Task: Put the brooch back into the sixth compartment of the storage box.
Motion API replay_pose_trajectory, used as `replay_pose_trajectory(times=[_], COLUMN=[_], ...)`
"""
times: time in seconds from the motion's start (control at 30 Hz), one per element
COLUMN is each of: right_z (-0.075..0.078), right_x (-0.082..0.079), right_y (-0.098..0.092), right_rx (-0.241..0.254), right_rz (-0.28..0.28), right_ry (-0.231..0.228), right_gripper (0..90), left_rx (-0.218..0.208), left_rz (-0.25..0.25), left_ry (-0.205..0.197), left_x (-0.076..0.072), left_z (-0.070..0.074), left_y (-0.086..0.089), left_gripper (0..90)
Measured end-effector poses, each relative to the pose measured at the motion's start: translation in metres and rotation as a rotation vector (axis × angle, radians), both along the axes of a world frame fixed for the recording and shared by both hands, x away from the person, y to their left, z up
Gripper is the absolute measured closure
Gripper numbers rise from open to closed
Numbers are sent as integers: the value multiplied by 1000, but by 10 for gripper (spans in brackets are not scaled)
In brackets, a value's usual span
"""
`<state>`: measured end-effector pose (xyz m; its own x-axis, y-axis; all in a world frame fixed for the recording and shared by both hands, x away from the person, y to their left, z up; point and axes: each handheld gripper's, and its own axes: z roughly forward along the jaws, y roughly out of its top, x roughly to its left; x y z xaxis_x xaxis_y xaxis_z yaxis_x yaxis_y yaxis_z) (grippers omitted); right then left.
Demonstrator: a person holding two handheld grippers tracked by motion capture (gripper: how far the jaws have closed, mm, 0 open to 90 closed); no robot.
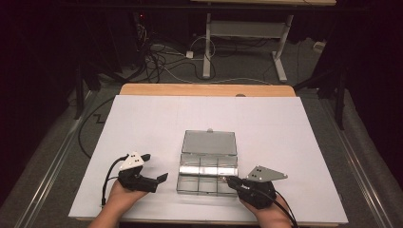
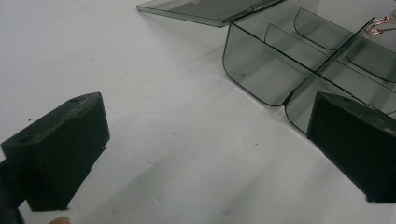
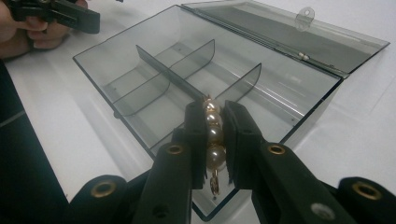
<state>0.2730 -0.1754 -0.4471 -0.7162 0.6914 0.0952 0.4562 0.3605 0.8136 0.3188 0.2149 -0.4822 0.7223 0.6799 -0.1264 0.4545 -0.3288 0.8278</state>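
Observation:
A clear grey compartment box stands open at the table's middle, its lid laid flat behind it. My right gripper is shut on a short string of pearls with a gold clasp, held over the box's near right compartment. In the high view the right gripper has its tips at the box's front right corner. My left gripper stands open to the left of the box, nothing between its jaws. In the left gripper view the box lies ahead, and a gold clasp hangs at the top right.
A white sheet covers the table, with a wooden edge at the far side. Beyond lie floor cables and a white desk frame. The box's dividers split it into several compartments.

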Motion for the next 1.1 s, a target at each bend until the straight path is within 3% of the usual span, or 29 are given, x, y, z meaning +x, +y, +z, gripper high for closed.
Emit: replay_pose_trajectory(times=[1.1], right_z=[-11], right_x=[1], right_y=[5], right_rx=[-39], right_rz=[-4], right_ry=[23], right_gripper=[809], left_rx=[0], left_rz=[0], left_ry=[-1], left_x=[0], left_z=[0], left_y=[0], left_gripper=[0])
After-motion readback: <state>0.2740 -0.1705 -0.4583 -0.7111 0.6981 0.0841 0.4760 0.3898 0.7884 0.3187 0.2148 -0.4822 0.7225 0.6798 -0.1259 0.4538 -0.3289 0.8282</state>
